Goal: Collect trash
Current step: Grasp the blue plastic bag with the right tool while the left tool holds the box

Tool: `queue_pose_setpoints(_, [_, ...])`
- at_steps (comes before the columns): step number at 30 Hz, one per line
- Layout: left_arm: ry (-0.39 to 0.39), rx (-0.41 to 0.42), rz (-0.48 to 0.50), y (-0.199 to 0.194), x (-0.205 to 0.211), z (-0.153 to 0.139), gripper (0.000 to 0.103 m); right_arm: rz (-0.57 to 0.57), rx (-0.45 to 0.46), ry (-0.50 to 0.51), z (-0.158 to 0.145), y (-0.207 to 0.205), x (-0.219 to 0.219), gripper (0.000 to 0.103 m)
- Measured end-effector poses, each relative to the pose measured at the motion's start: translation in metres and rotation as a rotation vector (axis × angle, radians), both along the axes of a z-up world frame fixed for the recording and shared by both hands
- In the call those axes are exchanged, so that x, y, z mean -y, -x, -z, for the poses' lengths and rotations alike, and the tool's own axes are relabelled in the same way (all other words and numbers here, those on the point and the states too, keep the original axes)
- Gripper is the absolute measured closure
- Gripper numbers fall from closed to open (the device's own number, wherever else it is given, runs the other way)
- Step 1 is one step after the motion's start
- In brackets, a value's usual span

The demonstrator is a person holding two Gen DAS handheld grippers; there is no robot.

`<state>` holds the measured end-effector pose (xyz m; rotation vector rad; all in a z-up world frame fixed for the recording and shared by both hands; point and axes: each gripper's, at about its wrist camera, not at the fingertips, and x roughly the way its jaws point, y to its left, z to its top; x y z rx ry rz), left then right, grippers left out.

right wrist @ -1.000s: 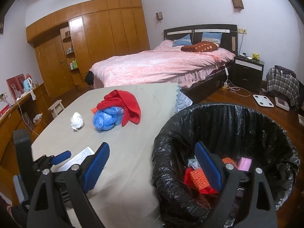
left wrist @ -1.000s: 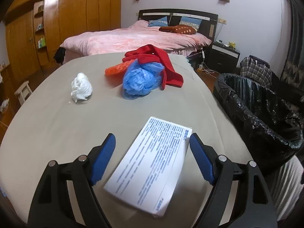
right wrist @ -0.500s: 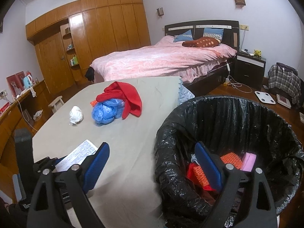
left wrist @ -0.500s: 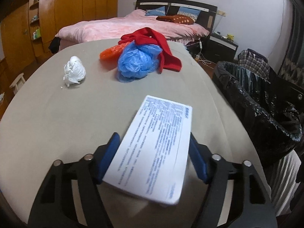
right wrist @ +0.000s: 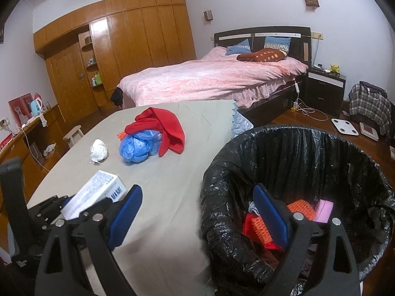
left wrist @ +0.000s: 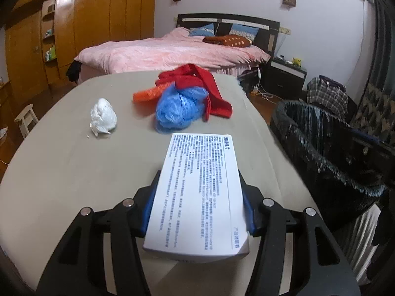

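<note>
My left gripper (left wrist: pixel 200 207) is shut on a white box printed with blue text (left wrist: pixel 200 187) and holds it lifted above the grey table (left wrist: pixel 74 162); the box also shows in the right wrist view (right wrist: pixel 98 192). On the table lie a crumpled white paper ball (left wrist: pixel 103 117), a blue plastic bag (left wrist: pixel 181 109), a red cloth (left wrist: pixel 205 83) and an orange item (left wrist: pixel 148 93). My right gripper (right wrist: pixel 197 212) is open and empty over the near rim of the black-lined trash bin (right wrist: pixel 296 148).
The bin (left wrist: pixel 321 148) stands right of the table and holds orange, red and pink trash (right wrist: pixel 301 209). A pink bed (left wrist: pixel 172 51) lies behind the table. A wooden wardrobe (right wrist: pixel 123 56) lines the left wall. A small stool (left wrist: pixel 24 118) stands left.
My left gripper closed on the white box and lifted it off the table, levelling it out. My right gripper stayed open over the bin.
</note>
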<state>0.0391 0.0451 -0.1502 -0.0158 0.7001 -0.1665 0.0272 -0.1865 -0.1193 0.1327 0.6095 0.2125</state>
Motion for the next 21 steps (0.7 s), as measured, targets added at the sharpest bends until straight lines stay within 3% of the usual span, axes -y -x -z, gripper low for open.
queue_pose_setpoints(21, [-0.011,0.054,-0.074,-0.025,-0.034,-0.036,0.05,-0.068,0.021,0.024,-0.016,-0.036,-0.043,0.014])
